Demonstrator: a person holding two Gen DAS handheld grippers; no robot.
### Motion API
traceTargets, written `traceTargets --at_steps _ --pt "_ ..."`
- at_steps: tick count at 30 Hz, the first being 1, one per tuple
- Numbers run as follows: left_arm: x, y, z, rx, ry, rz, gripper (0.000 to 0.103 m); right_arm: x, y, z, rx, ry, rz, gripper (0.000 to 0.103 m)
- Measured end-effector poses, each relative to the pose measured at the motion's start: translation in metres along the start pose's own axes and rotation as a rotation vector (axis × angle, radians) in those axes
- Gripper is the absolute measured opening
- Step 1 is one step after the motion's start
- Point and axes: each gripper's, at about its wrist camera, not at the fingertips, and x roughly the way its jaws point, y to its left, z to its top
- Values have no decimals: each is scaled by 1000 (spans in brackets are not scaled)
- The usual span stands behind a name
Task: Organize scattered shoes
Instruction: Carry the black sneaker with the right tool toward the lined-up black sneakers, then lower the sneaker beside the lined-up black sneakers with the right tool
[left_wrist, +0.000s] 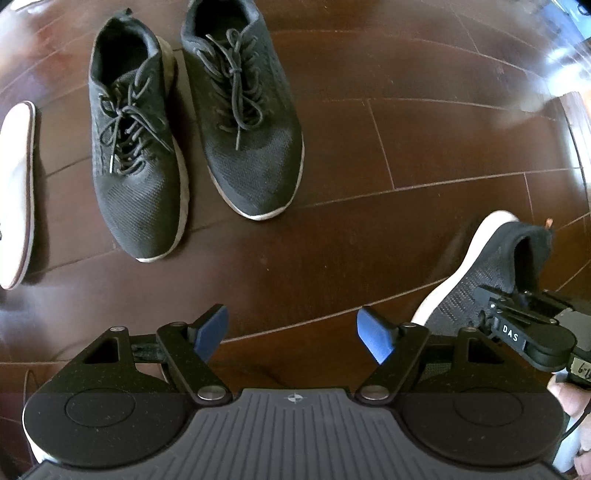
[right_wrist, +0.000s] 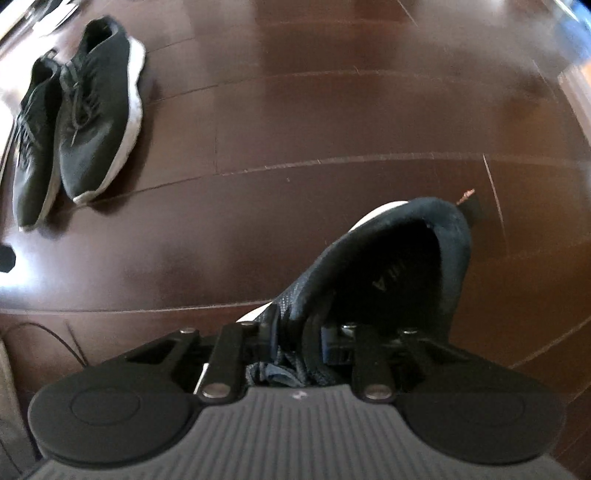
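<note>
A dark knit shoe (right_wrist: 388, 258) with a white sole sits clamped at its collar in the right hand-held gripper (right_wrist: 295, 343), heel tipped up toward one o'clock in the right wrist view. Its toe and laces are hidden behind the closed fingers, and the insole lettering is too dark to read. From the left wrist view the same shoe (left_wrist: 491, 269) appears at four o'clock, cut off below by the gripper body, with a person's fingertips (left_wrist: 569, 402) just showing at the frame edge.

Three shoes can be counted with certainty: the held one and a laced pair (left_wrist: 192, 122) of black mesh trainers with white soles, standing side by side and touching on the floor (left_wrist: 406, 129) at eleven o'clock, toes toward the camera. A pale, flat, sole-shaped object (left_wrist: 16, 192) at nine o'clock is cropped by the frame; whether it is a shoe or an insole cannot be told.

The left hand-held gripper (left_wrist: 291, 332) hangs empty, blue pads (left_wrist: 373, 332) spread wide, above glossy dark-brown wooden planks. Thin cables (right_wrist: 55, 339) lie at eight o'clock in the right wrist view.
</note>
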Motion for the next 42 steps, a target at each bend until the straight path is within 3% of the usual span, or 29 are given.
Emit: traceTargets --at_steps 12,21,35,42 --pt "-7 24 3 -83 -28 12 84 -8 44 96 -305 -59 5 21" --pt "-20 57 16 -177 -58 10 84 13 63 101 -520 -63 -3 21" --pt "-27 90 27 -265 -61 -8 84 37 106 162 -716 -57 4 21" --pt "-31 102 27 -302 -63 -13 84 42 113 187 -705 -59 19 21"
